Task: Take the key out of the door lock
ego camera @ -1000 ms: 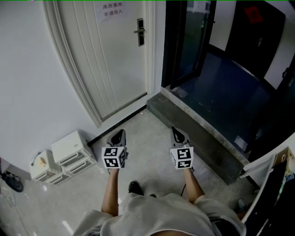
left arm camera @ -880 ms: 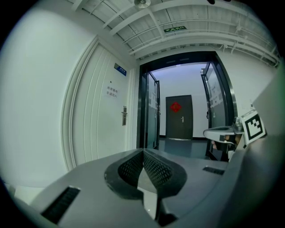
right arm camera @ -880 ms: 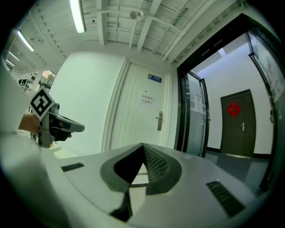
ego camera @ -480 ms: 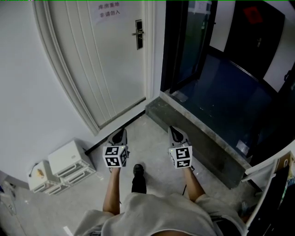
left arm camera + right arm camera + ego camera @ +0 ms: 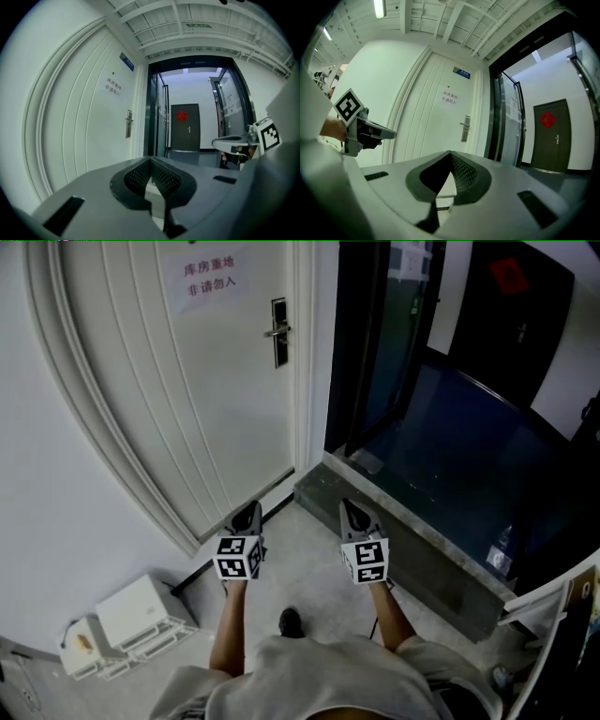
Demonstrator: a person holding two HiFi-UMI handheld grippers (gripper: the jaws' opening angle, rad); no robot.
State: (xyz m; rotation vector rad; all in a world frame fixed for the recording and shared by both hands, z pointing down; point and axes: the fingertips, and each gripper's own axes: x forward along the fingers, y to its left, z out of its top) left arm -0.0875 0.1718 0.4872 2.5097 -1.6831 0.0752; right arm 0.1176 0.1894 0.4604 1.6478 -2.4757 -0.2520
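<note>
The white door (image 5: pixel 187 381) is filling more of the head view than a second ago, standing ahead of both claws as you are drawing nearer to it. The grey stone step (image 5: pixel 412 540), to the right of your right claw, is sitting much where it was. The white boxes (image 5: pixel 141 615) on the floor are dropping back behind and to the left of your left claw, lower in the picture than before. They are closed, so nothing inside them is showing. Your left claw (image 5: pixel 247 514) and right claw (image 5: pixel 352 512) are keeping side by side, pointing toward the door. Each is staying closed with nothing between its jaws. The lock plate (image 5: pixel 278 332) with its handle is sitting at the door's right edge, ahead of and above both claws and well apart from them. It is showing lower in the head view than before. The key is too small to make out there.
</note>
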